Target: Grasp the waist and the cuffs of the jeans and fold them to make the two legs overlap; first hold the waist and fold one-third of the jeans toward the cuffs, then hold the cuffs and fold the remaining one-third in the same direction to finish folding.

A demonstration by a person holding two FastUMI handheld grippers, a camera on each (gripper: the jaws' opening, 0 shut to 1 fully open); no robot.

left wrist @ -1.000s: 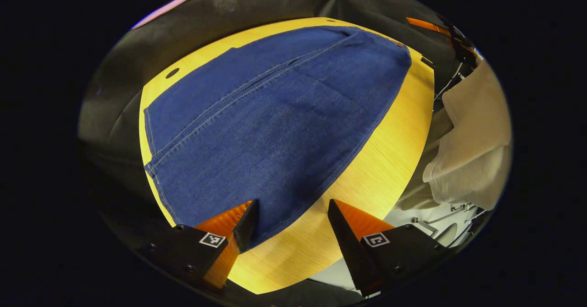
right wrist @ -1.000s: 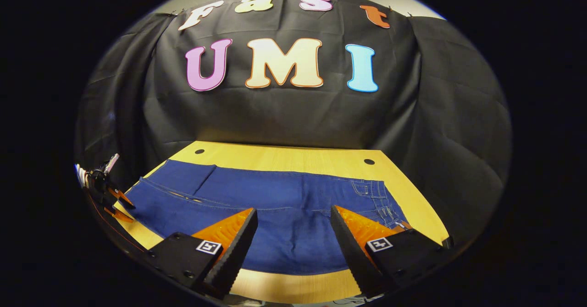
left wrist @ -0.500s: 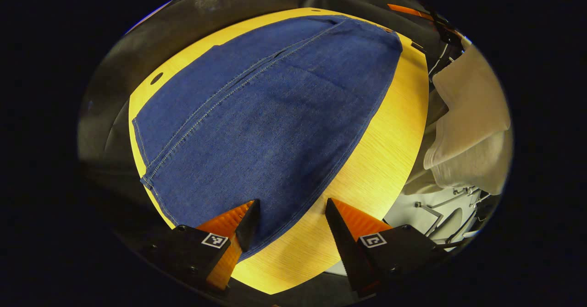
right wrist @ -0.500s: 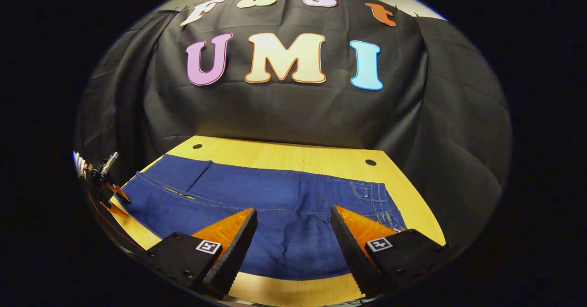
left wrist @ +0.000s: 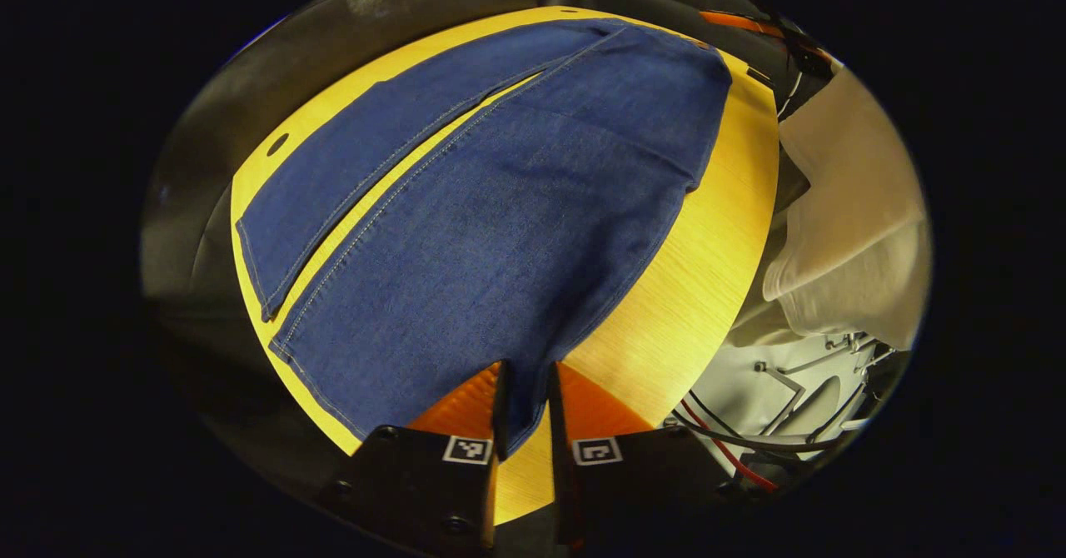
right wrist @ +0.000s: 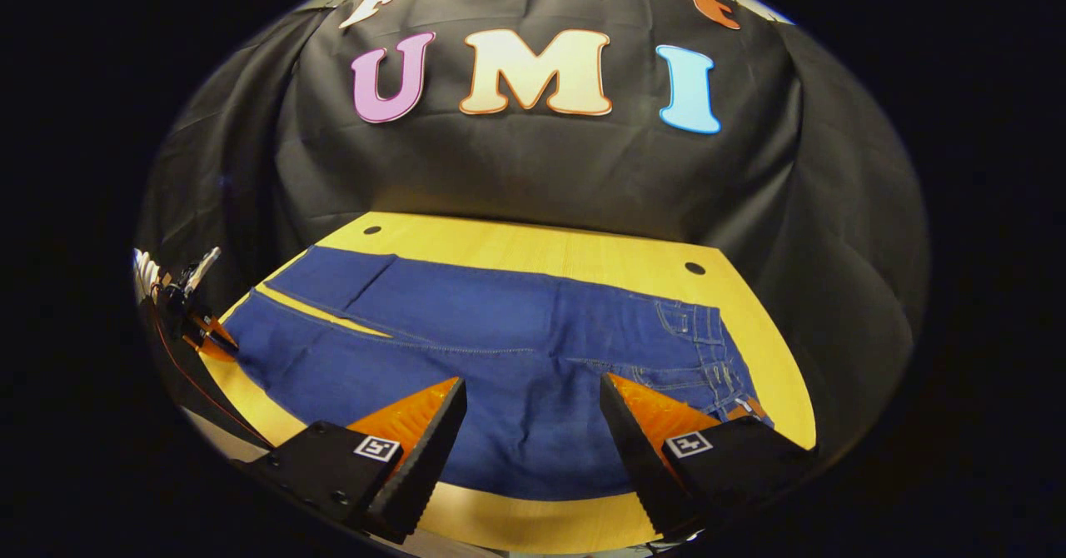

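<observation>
Pinching the near cuff edge of the jeans [left wrist: 500, 208] at 6 o'clock, the left gripper [left wrist: 525, 400] has its fingers nearly together on the denim. Right gripper [right wrist: 533, 433] hovers spread wide over the seat, gripping nothing. Jeans lie flat on the yellow table [right wrist: 533, 246], waist [right wrist: 708, 341] toward 3 o'clock. Fingers carry small square markers; no readable brand.

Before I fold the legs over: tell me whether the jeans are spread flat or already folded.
Spread flat: the jeans lie open on the table, both legs side by side with a gap between.
</observation>
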